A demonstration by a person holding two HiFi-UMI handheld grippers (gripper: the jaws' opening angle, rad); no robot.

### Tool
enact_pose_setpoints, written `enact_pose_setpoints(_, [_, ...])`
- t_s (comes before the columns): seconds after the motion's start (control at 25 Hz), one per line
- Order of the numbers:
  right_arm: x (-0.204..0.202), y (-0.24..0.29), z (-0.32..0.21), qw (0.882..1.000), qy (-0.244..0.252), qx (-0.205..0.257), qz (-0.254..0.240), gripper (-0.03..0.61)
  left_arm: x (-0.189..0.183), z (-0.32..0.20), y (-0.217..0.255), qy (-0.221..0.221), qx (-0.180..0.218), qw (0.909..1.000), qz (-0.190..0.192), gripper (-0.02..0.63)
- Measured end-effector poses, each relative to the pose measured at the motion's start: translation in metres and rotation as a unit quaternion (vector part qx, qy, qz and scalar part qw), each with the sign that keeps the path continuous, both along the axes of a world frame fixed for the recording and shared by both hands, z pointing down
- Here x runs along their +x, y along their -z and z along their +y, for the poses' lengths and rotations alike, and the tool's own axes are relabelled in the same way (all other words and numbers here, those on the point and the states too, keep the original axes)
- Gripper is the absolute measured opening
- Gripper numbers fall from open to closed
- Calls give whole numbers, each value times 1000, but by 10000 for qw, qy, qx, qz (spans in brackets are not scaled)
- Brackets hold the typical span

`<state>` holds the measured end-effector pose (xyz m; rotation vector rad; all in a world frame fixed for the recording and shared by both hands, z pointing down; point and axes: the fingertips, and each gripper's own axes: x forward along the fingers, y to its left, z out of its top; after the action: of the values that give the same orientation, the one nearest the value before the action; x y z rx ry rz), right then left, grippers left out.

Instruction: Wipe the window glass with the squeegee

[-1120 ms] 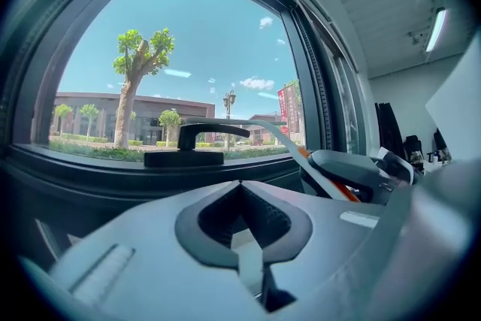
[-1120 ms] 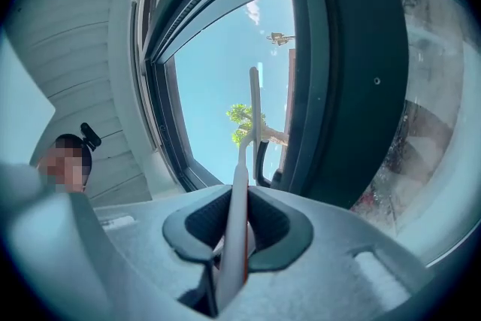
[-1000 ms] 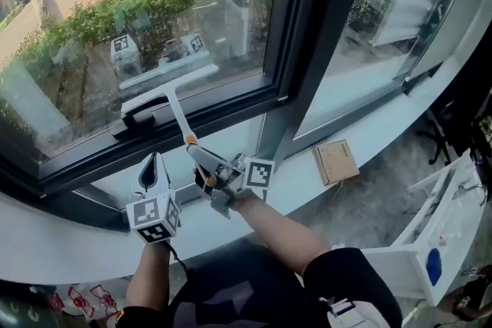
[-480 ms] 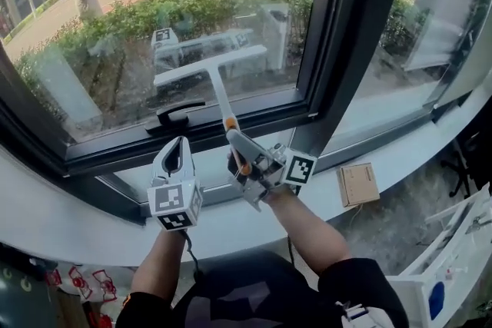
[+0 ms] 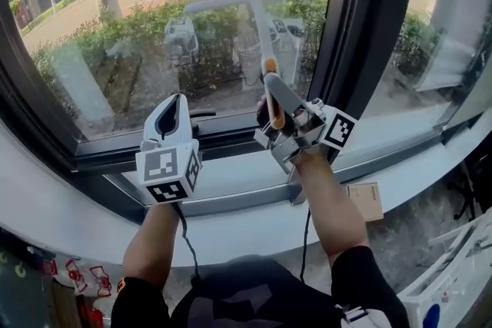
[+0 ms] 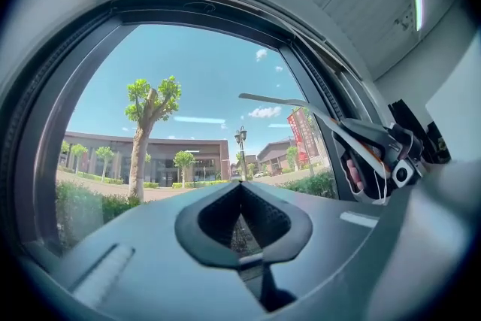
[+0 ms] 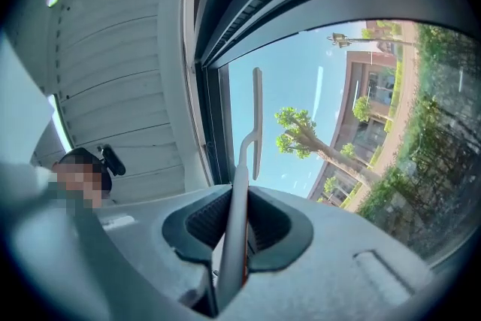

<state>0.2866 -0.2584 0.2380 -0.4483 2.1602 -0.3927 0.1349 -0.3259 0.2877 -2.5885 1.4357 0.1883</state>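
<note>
Here, the squeegee (image 5: 254, 23) stands high on the window glass (image 5: 115, 34).
The left gripper (image 5: 177, 101), jaws pressed together and empty, hangs near the lower frame (image 5: 231, 136); the right gripper (image 5: 274, 90) pinches the squeegee's handle (image 5: 268, 67), blade (image 5: 231, 2) lying across the pane.

Right hand-held gripper (image 7: 237, 225) clamps squeegee (image 7: 256, 120) handle; blade upright before window glass (image 7: 338, 109).

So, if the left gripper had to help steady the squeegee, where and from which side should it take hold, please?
Probably the straight neck of the squeegee, between its wide crossbar blade and the handle that the right gripper is shut on. The empty left gripper sits to its left, so come from that side, jaws across the neck; the blade is too wide to clamp.
</note>
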Motion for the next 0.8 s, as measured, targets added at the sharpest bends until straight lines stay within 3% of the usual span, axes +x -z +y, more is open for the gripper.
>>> enact_pose_setpoints(0.2, [6, 5, -8, 10000, 91, 2, 16, 49, 9, -11, 39, 35, 230, 9996, 127, 18])
enact_pose_setpoints(0.4, [5, -7, -12, 9999, 141, -52, 46, 49, 22, -16, 47, -40, 281, 9995, 98, 18])
enact_pose_setpoints(0.6, [-1, -29, -6, 9997, 165, -135, 91, 51, 27, -9, 17, -139, 185, 9997, 46, 18])
enact_pose_setpoints(0.8, [-3, -67, -4, 9991, 200, -372, 4, 52, 33, 1, -31, -255, -174, 9995, 36, 18])
